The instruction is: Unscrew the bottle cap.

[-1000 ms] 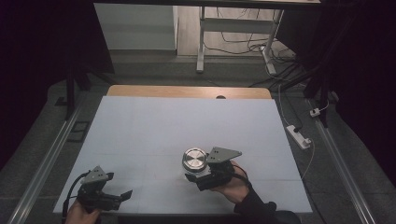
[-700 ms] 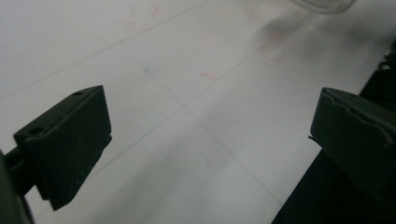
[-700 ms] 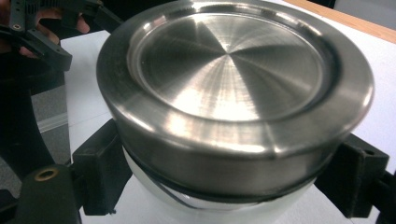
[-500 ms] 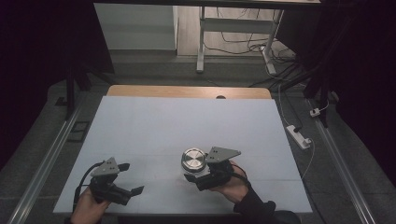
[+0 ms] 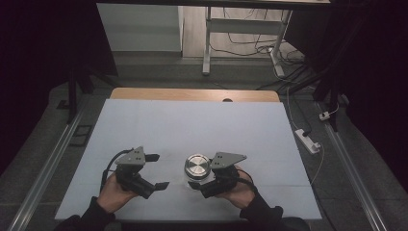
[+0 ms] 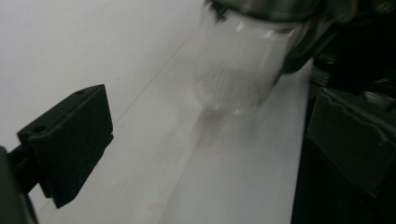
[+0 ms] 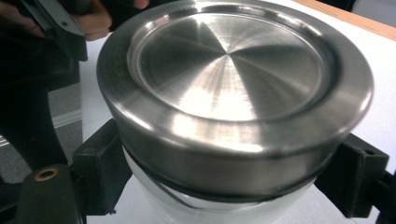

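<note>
A clear glass jar (image 6: 238, 60) with a brushed steel lid (image 5: 197, 166) stands on the white table (image 5: 192, 120), near its front edge. My right gripper (image 5: 196, 179) is shut on the jar, its black pads (image 7: 100, 163) pressed on the glass just below the lid (image 7: 233, 70). My left gripper (image 5: 159, 171) hovers a short way to the left of the jar with its jaws wide open, nothing between them. In the left gripper view the jar is blurred ahead between the two pads (image 6: 70, 140), and the right gripper (image 6: 345, 46) clamps it from the right.
A wooden strip (image 5: 192, 94) runs along the table's far edge. A white power strip (image 5: 308, 139) lies on the floor at the right, beside a metal rail (image 5: 351, 163). The far half of the white surface is free room.
The left gripper has risen and travelled right from the front left corner toward the jar. The right gripper and the jar have stayed put.
</note>
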